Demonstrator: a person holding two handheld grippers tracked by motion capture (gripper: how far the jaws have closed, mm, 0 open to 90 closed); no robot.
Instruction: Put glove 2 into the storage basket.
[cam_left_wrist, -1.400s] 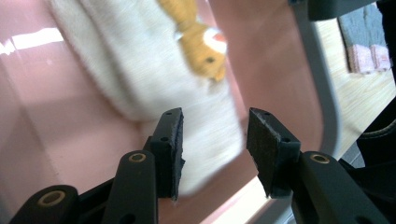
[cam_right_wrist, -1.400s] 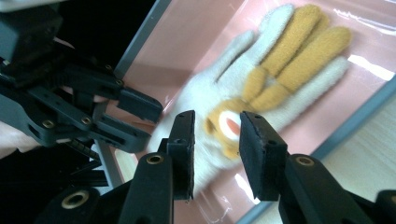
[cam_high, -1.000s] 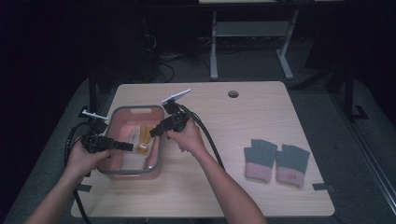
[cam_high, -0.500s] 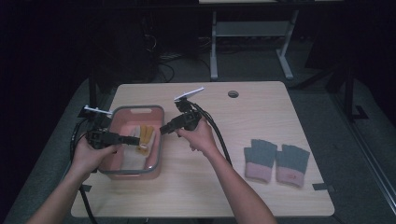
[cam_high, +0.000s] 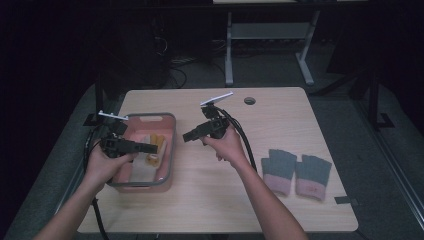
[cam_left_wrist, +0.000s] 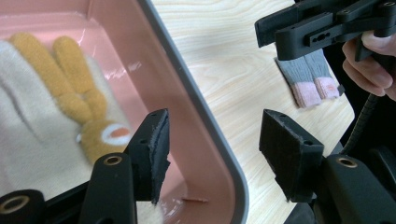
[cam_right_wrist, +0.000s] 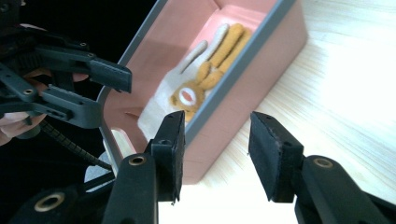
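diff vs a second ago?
Both grippers have let go of the cream-and-orange glove and their jaws have just been opening, nothing between them. The right gripper drew back out of the pink bin over the table; the left gripper pulled back a little. Bin and grey gloves unmoved.

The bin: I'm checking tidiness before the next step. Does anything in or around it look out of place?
Nothing stands out. The cream and orange gloves lie flat inside the pink bin, which sits square on the table.
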